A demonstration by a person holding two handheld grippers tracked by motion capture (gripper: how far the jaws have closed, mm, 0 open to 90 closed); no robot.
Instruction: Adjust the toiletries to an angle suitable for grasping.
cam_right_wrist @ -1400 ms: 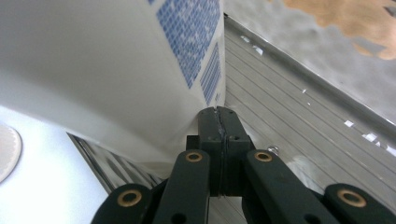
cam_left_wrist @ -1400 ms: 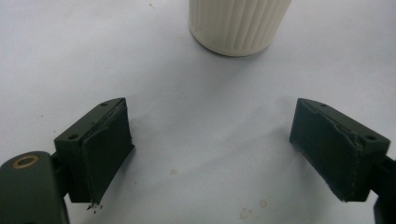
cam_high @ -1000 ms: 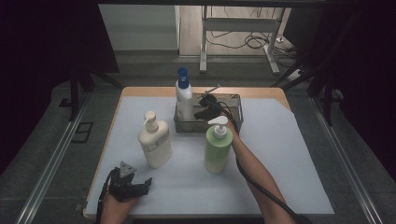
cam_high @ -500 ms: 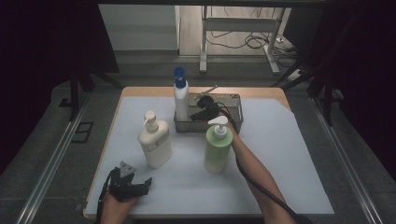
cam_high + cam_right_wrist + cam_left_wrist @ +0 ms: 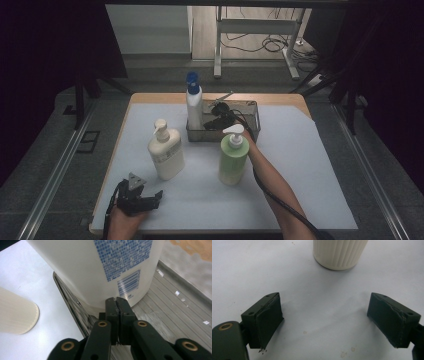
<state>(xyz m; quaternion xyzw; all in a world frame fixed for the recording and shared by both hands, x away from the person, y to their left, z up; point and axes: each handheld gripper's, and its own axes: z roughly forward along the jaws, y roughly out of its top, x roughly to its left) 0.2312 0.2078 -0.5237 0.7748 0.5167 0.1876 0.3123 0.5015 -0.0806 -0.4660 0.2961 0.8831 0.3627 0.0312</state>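
Two grippers | right gripper [image 5: 117, 300]: jaws pressed together, empty, tips against base of white bottle [image 5: 194, 107] | bottle: upright, left end of metal tray [image 5: 252, 107], frame centre-top | left gripper [image 5: 150, 201]: jaws wide, lower left, farther off

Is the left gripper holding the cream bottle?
No, the left gripper stands open over bare table, the cream bottle clear ahead of its jaws.

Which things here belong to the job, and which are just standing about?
In the job:
- white bottle with blue cap, standing in the tray
- metal tray
- right hand-held gripper, jaws shut against that bottle

Standing about:
- cream pump bottle
- green pump bottle
- left hand-held gripper, open, idle on the table
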